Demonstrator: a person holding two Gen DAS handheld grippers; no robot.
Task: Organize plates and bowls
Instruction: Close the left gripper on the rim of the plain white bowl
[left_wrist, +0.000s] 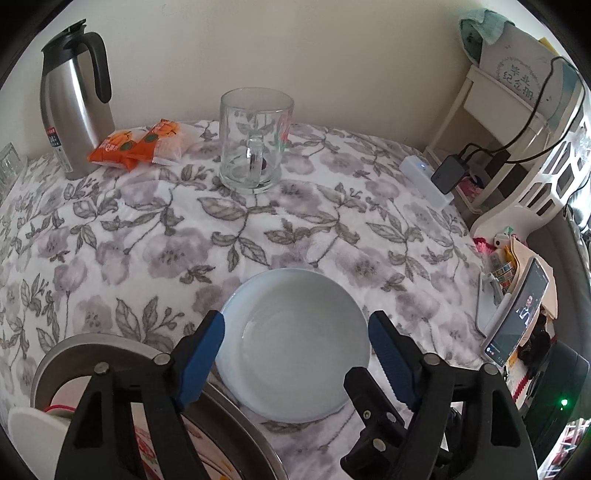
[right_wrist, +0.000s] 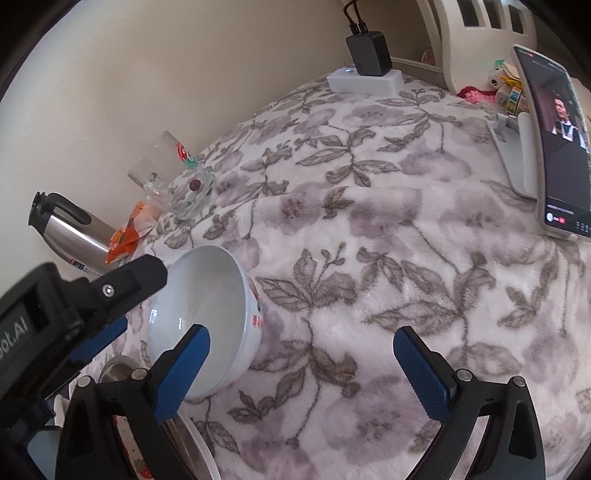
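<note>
the white bowl (left_wrist: 295, 347) sits on the floral table (left_wrist: 147, 240), squarely between the wide left tongs (left_wrist: 295, 354), pads clear of its rim. the right tongs (right_wrist: 301, 373), wide and empty, have it off their left side, so the left hand seems nearer.

Both wrist views look steeply down, close, sharing the bowl (left_wrist: 295, 347).

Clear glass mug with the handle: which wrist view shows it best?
The left wrist view. There the clear glass mug stands upright near the frame's centre, handle facing the camera, whole outline visible. In the right wrist view it sits small and distorted towards the left edge, looking tilted, its handle hard to make out.
</note>
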